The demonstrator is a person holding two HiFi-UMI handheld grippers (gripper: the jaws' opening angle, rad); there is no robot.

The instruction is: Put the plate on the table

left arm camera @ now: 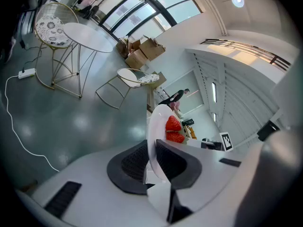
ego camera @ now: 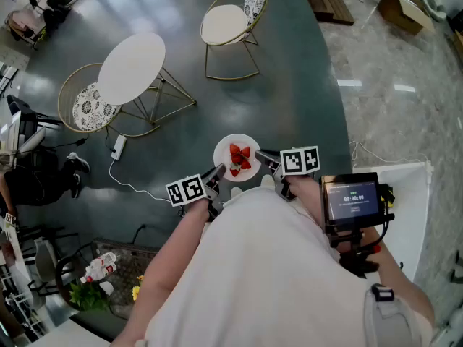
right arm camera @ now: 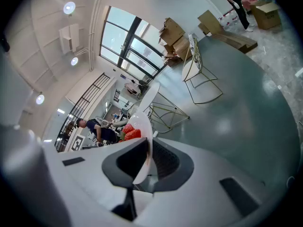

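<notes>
A white plate [ego camera: 237,157] with several strawberries [ego camera: 239,159] on it hangs over the dark green floor, close in front of the person. My left gripper [ego camera: 215,176] is shut on its left rim and my right gripper [ego camera: 269,162] on its right rim. In the left gripper view the plate [left arm camera: 155,126] stands edge-on between the jaws of the left gripper [left arm camera: 152,162], with the strawberries [left arm camera: 173,126] beyond. The right gripper [right arm camera: 147,161] likewise pinches the plate [right arm camera: 144,126]. The round white table [ego camera: 132,68] stands far off to the upper left, with nothing on it.
A wire chair [ego camera: 87,107] with a patterned cushion sits by the table, and a second chair [ego camera: 231,20] stands further off. A power strip [ego camera: 118,147] and its white cable lie on the floor. A white panel [ego camera: 409,208] is at the right. A small screen [ego camera: 353,197] rides on the right arm.
</notes>
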